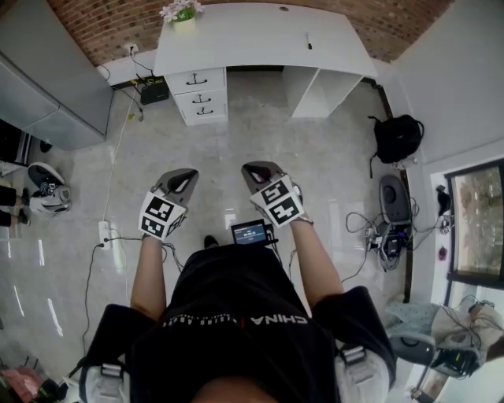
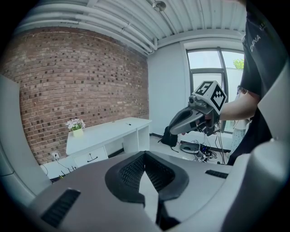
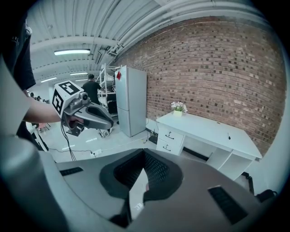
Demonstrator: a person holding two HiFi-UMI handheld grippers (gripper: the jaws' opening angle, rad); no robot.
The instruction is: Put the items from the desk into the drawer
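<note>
bare floor point(image 1: 260, 134) runs from the left claw point(image 1: 181, 176) and right claw point(image 1: 260, 168) up to the worktop point(image 1: 252, 35), which is well apart from both. the drawers point(image 1: 201, 98) under its left end are shut. a flower pot point(image 1: 183, 16) takes the worktop's left end and a small dark item point(image 1: 309, 41) lies toward the right, with bare top between. a power strip point(image 1: 105, 234) lies on the floor at left, a backpack point(image 1: 396, 138) at right.
</note>
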